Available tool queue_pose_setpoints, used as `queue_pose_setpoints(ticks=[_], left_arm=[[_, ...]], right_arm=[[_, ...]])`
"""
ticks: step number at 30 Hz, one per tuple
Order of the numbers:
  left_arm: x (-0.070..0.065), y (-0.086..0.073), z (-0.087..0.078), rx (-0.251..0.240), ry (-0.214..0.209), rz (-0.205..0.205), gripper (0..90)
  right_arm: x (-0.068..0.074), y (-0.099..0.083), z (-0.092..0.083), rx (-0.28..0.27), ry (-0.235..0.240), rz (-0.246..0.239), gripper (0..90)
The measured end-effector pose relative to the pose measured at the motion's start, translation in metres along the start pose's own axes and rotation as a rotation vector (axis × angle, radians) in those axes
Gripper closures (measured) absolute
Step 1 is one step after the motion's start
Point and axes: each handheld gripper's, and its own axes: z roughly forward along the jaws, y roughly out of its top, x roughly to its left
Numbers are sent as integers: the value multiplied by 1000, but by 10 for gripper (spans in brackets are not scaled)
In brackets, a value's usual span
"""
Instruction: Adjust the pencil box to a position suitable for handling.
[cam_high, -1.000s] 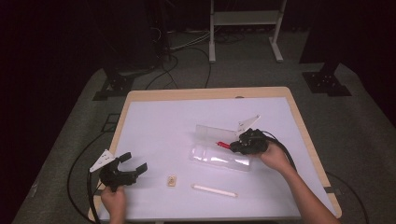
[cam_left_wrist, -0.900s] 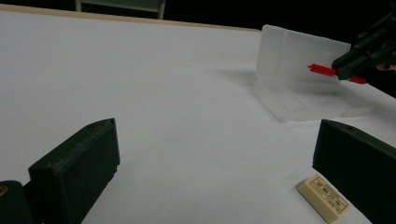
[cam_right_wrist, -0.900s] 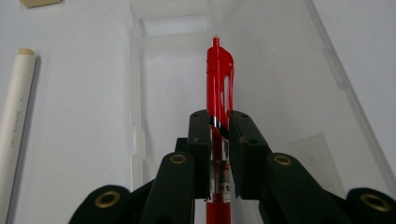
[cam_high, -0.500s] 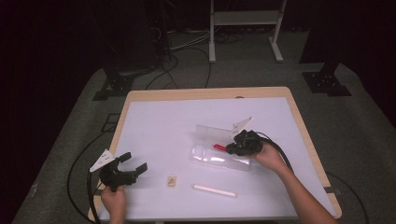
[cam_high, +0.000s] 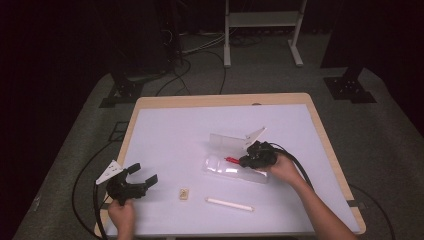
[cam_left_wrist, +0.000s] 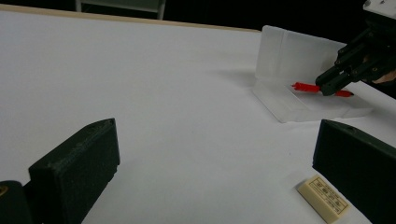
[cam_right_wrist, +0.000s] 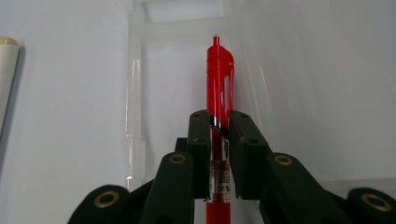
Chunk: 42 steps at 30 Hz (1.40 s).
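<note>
Dark floor and black stands ring a wood-edged counter (cam_high: 150, 107) with a pale white top, lit from above; cables trail over the grey carpet beside it.

Right of the counter's middle lies a clear, frosted plastic case (cam_high: 227, 169), long and shallow, with its hinged lid (cam_high: 227, 140) standing open at the far side. From the left gripper view the case (cam_left_wrist: 299, 105) shows as a low translucent tray with the lid (cam_left_wrist: 299, 53) upright behind it.

Over the tray the right gripper (cam_high: 248, 160) is clamped on a bright red plastic click pen (cam_high: 231, 160); in the right gripper view the two black jaws press on the pen (cam_right_wrist: 219, 84) from either side at about mid-barrel, with its clip and push button pointing away from the camera along the tray and a printed label on the barrel between the jaws. Whether the pen touches the tray floor I cannot tell; it lies along the case's length, just above or on it.

Near the counter's front left corner the left gripper (cam_high: 145, 179) stands with its jaws wide apart and nothing between them; its own view shows bare white top between the two black pads.

A small cream rectangular eraser (cam_high: 184, 194) with a printed face lies near the left gripper; a white paper-wrapped stick (cam_high: 229, 204) lies at the front, well apart from the case.
</note>
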Motion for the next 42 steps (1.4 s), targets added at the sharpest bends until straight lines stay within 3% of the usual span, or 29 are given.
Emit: queue_pose_setpoints(ticks=[15,24,42], left_arm=[[-1,0,0,-3,-1,-5,1],[0,0,0,-1,-1,-3,1],[0,0,0,-1,4,-12,1]], right_arm=[[1,-1,7,19,17,3,778],[1,-1,4,16,20,8,722],[6,0,-13,-57,35,23,624]])
